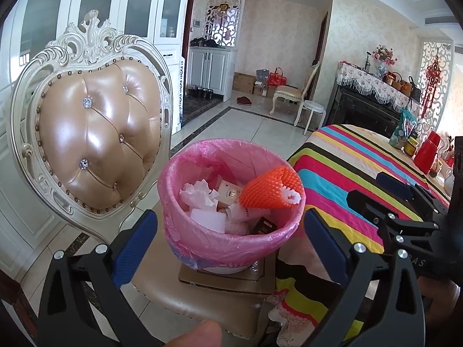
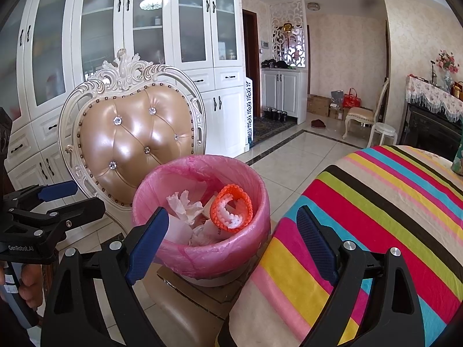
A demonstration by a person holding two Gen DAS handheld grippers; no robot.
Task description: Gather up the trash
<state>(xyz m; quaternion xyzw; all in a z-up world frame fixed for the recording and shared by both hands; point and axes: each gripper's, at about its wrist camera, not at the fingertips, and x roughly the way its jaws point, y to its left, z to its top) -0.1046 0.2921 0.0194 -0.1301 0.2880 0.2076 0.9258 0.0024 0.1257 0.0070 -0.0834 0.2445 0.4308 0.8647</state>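
A small bin lined with a pink bag [image 1: 202, 240] [image 2: 173, 248] stands on a piece of cardboard on the seat of an ornate tan chair [image 1: 95, 144] [image 2: 130, 138]. Inside lie crumpled white tissues [image 1: 196, 193] [image 2: 185, 205], small cartons and an orange foam net sleeve [image 1: 269, 190] [image 2: 231, 211] leaning on the rim. My left gripper [image 1: 228, 243] is open and empty, just in front of the bin. My right gripper [image 2: 231, 245] is open and empty, in front of the bin's right side. Each gripper shows at the edge of the other's view.
A table with a striped cloth [image 1: 361, 173] [image 2: 376, 217] lies right of the chair, with a red flask [image 1: 428, 153], a jar and a snack bag at its far side. White cabinets [image 2: 130, 29] stand behind the chair. Tiled floor, another chair and a stool [image 1: 309, 110] lie beyond.
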